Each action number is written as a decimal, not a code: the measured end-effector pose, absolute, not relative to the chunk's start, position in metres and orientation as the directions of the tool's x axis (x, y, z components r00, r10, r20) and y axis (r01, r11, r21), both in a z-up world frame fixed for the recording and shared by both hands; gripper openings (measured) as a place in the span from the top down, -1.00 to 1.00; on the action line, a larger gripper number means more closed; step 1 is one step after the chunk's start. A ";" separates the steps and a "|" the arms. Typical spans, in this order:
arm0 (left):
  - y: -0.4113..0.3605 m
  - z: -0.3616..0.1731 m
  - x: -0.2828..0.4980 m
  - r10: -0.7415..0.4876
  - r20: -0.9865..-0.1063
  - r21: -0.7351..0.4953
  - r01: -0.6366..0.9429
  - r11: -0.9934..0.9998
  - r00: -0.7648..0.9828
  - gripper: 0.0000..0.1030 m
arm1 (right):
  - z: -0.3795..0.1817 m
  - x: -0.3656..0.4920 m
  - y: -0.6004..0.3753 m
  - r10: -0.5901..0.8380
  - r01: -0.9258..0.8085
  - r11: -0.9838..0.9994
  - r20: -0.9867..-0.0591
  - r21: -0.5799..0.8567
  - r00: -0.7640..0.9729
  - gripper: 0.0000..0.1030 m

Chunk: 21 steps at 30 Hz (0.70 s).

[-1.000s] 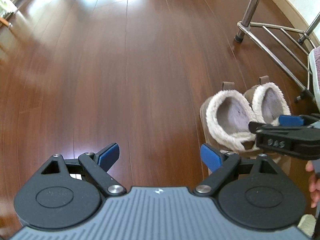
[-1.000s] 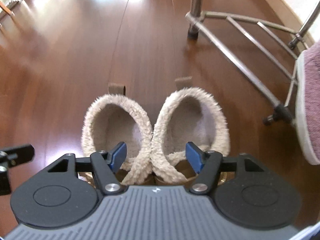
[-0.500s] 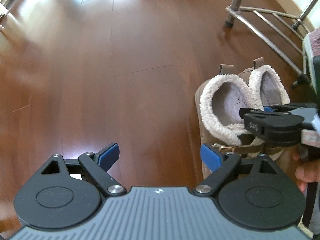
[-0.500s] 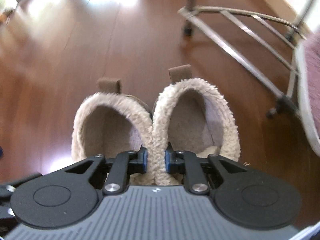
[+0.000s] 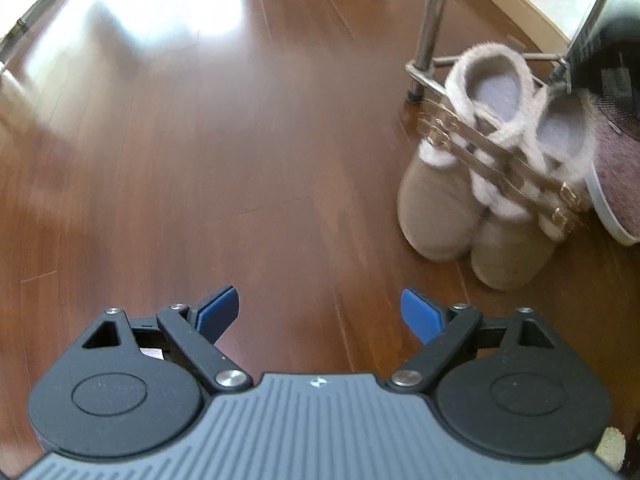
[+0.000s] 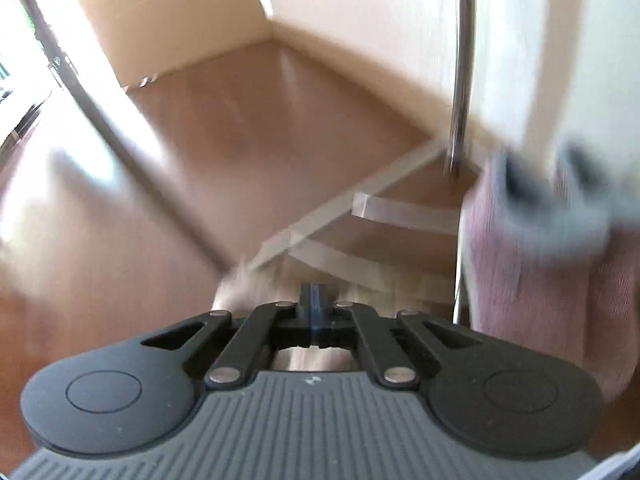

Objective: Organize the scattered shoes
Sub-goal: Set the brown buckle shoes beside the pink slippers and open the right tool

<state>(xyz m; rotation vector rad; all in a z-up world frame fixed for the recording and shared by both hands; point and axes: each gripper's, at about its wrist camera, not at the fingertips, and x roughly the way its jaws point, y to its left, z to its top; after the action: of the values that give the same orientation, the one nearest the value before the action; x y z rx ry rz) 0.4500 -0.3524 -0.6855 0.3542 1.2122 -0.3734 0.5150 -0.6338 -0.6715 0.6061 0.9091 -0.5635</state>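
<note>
Boots (image 5: pixel 476 168) are up off the floor now, swung right toward the metal rack (image 5: pixel 430 32) and hanging toes-down. Your right gripper (image 6: pixel 316 312) went from spread to pinched on their touching fleece cuffs half a second back. Left gripper (image 5: pixel 320 312) stays spread, empty. Next I'd guess you park them by the rack.

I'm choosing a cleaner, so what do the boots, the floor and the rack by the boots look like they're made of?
Boots: tan, matte uppers, probably suede or a lookalike, with fluffy cream fleece or shearling lining spilling over the collars, plus straps with gold-coloured buckles. Floor: reddish-brown wood planks or laminate with visible seams; glossy, since it mirrors window glare. Rack: shiny silver tubing, likely chromed or stainless metal.
</note>
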 end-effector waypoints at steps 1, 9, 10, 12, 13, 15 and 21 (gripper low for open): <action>-0.354 -0.685 0.448 -0.090 -0.948 0.067 0.469 0.881 0.305 -0.75 | -0.675 0.520 -0.641 -0.157 0.680 0.687 -0.862 0.256 0.482 0.94; -0.360 -0.683 0.433 -0.091 -0.958 0.050 0.467 0.883 0.274 -0.75 | -0.689 0.485 -0.588 -0.090 0.608 0.756 -0.882 0.242 0.463 0.41; -0.362 -0.684 0.432 -0.091 -0.959 0.047 0.467 0.883 0.269 -0.75 | -0.695 0.485 -0.580 -0.089 0.613 0.755 -0.890 0.233 0.448 0.41; -0.361 -0.685 0.426 -0.087 -0.961 0.054 0.482 0.875 0.264 -0.75 | -0.713 0.491 -0.564 -0.102 0.624 0.756 -0.907 0.196 0.409 0.39; -0.360 -0.685 0.425 -0.082 -0.961 0.060 0.488 0.871 0.264 -0.75 | -0.721 0.495 -0.559 -0.133 0.630 0.759 -0.908 0.165 0.397 0.34; -0.356 -0.687 0.424 -0.073 -0.962 0.071 0.494 0.867 0.265 -0.75 | -0.732 0.504 -0.551 -0.217 0.642 0.762 -0.898 0.089 0.382 0.24; -0.333 -0.689 0.430 -0.048 -0.959 0.094 0.472 0.876 0.280 -0.75 | -0.762 0.512 -0.542 -0.330 0.663 0.748 -0.886 -0.035 0.325 0.39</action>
<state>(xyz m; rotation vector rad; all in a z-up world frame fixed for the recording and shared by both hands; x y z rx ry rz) 0.4296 -0.3332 -0.6892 0.3982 1.2459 -0.3611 0.5119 -0.5417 -0.7616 0.3656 1.0525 -0.6697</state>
